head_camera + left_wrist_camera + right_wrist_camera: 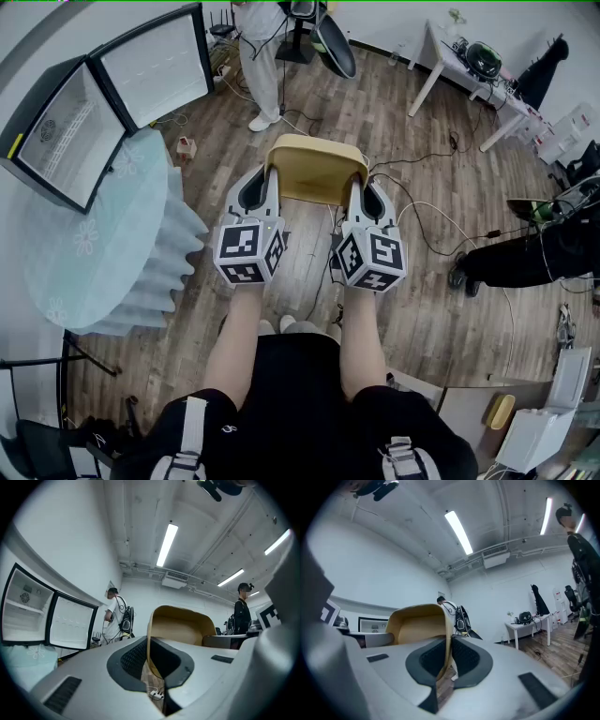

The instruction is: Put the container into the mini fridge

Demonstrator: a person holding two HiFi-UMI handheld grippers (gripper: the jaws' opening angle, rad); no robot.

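Left hand-held gripper (149, 662) was clamped on one side wall of the tan container (315, 169), its dark pads pressing the thin wall from both sides. The right hand-held gripper (448, 660) gripped the opposite wall in the same way. Both pointed level and held the container in the air above the wooden floor (441, 314) — it touched nothing but the pads. The mini fridge (61, 141) stood well apart to the left, on a round bench (103, 244) draped in pale blue cloth, its door (155, 58) swung wide open. On the floor near the bench sat what looked like a small wooden box (186, 147) — too small to tell for sure. A person in white (262, 56) stood beyond the fridge door.
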